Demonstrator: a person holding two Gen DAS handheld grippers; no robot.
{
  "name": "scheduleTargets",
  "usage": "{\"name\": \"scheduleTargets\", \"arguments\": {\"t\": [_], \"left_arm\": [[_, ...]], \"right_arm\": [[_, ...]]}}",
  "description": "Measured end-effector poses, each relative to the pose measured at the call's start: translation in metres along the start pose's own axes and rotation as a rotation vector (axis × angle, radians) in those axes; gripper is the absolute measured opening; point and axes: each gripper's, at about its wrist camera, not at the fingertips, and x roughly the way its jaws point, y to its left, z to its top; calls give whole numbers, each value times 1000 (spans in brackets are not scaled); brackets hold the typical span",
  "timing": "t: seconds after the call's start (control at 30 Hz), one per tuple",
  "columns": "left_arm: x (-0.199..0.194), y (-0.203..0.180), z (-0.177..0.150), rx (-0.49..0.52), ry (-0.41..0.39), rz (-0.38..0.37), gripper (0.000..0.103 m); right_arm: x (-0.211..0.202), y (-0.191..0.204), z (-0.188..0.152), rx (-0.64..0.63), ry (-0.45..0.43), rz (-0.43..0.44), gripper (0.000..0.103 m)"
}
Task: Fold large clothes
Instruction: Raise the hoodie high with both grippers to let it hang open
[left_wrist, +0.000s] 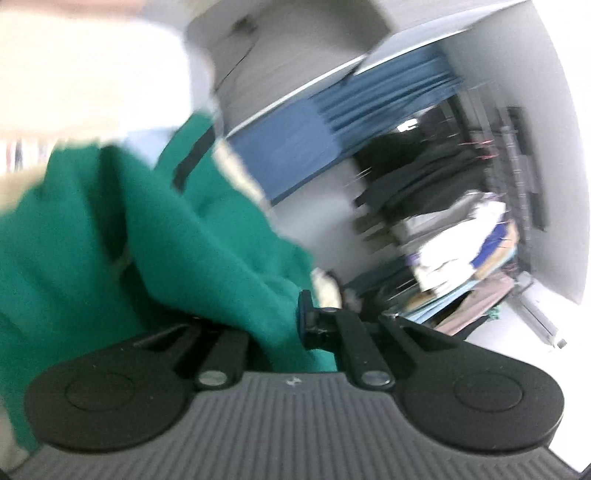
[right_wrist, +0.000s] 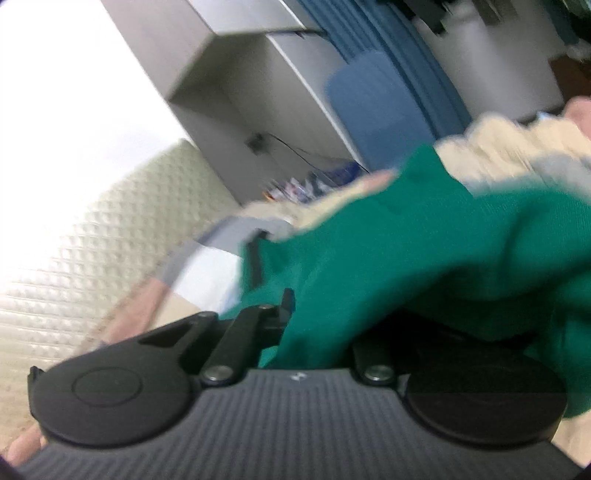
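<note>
A large green garment (left_wrist: 147, 240) with cream ribbed trim (left_wrist: 240, 173) and a short black stripe fills the left half of the blurred left wrist view. My left gripper (left_wrist: 291, 314) is shut on a fold of it. Only the dark right finger (left_wrist: 306, 317) shows, since cloth covers the other. In the right wrist view the same green garment (right_wrist: 424, 240) hangs across the right side, with cream trim (right_wrist: 498, 155) at its top. My right gripper (right_wrist: 295, 310) is shut on its edge. The left finger (right_wrist: 286, 306) shows and fabric buries the right one.
A blue curtain (left_wrist: 388, 99) hangs at the back, beside a rack of dark clothes (left_wrist: 424, 177) and a heap of folded laundry (left_wrist: 461, 258). A pale quilted surface (right_wrist: 92, 258) lies at the left, with a grey cabinet (right_wrist: 240, 92) behind it.
</note>
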Motion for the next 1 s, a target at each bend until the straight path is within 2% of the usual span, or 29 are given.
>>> {"name": "scheduleTargets", "arguments": {"t": [0.17, 0.37, 0.73, 0.87, 1.0], "left_arm": [[-55, -49, 11, 67, -88, -90, 5], [-126, -134, 25, 173, -174, -167, 5], [-246, -317, 96, 393, -323, -318, 6], [-262, -381, 119, 474, -365, -341, 6], [-245, -407, 134, 483, -345, -299, 6]], "right_arm": [[-44, 36, 26, -28, -88, 65, 11], [-95, 95, 71, -116, -161, 111, 11], [-187, 219, 179, -308, -309, 215, 12], [-204, 249, 220, -332, -351, 209, 12], [-174, 250, 246, -331, -312, 140, 12]]}}
